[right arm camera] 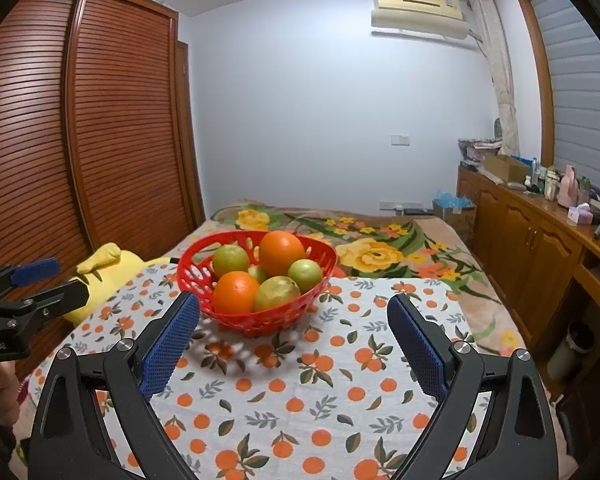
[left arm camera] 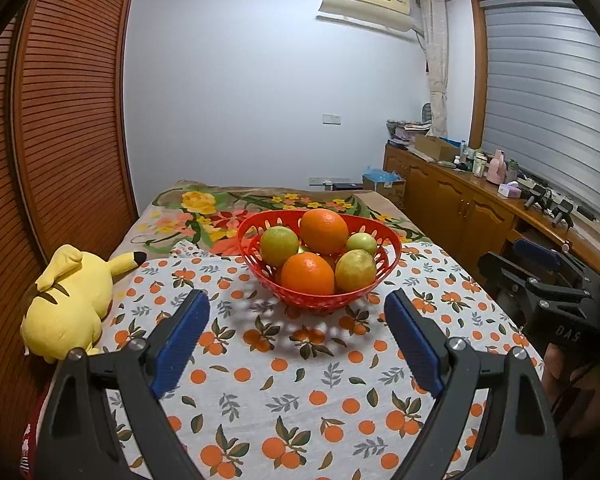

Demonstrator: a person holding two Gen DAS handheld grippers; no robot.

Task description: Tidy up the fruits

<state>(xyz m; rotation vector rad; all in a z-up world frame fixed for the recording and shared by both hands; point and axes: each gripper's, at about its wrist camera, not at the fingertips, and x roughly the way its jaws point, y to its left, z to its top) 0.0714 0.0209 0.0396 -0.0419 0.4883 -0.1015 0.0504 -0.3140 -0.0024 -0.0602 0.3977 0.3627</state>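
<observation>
Nearest the lens, the left gripper (left arm camera: 296, 308) shows two black angular arms tipped with ribbed blue pads, spread wide with nothing between them. The right gripper (right arm camera: 294, 312) looks the same in its own view: black arms, knurled blue pads, spread apart and empty. Both hover over a white cloth (left arm camera: 300, 380) printed with small oranges and grey-green leaves, lying flat and slightly creased. Just beyond the fingertips stands a red plastic basket (left arm camera: 394, 254), round, with a perforated lattice wall that casts a dappled shadow on the cloth. All the fruits are heaped inside it: a dimpled front orange (left arm camera: 307, 274), a second orange (left arm camera: 324, 231) on top, and smooth yellow-green round fruits (left arm camera: 356, 271) around them. At the cloth's left edge lies a soft yellow plush toy (left arm camera: 68, 304). Beyond is a fuzzy floral blanket (left arm camera: 204, 208), with a slatted wooden wardrobe (left arm camera: 60, 120) alongside.
</observation>
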